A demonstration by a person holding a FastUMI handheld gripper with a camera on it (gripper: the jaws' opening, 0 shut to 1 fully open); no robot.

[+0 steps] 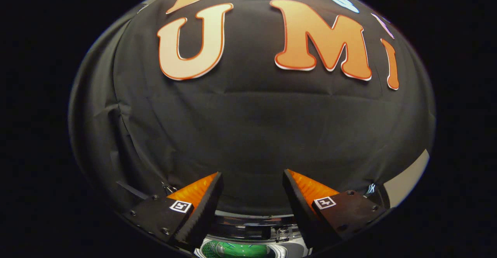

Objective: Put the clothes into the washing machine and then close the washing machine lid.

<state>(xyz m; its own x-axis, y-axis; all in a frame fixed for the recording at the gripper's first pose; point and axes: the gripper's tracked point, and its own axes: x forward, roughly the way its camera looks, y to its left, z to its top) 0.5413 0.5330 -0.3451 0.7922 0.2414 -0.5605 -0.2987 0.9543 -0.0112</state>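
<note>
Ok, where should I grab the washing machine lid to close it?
The hand-held gripper is open, holding nothing. The glossy dark panel just below its fingers, behind the drum opening with a green thing inside, looks like the raised lid, though little of it shows. Probably pinch its thin upper edge mid-width, coming from above, one finger either side.

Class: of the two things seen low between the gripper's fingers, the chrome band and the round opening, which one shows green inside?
The round opening, nearest below the open gripper; the chrome band beyond it is shiny metal, no green.
</note>
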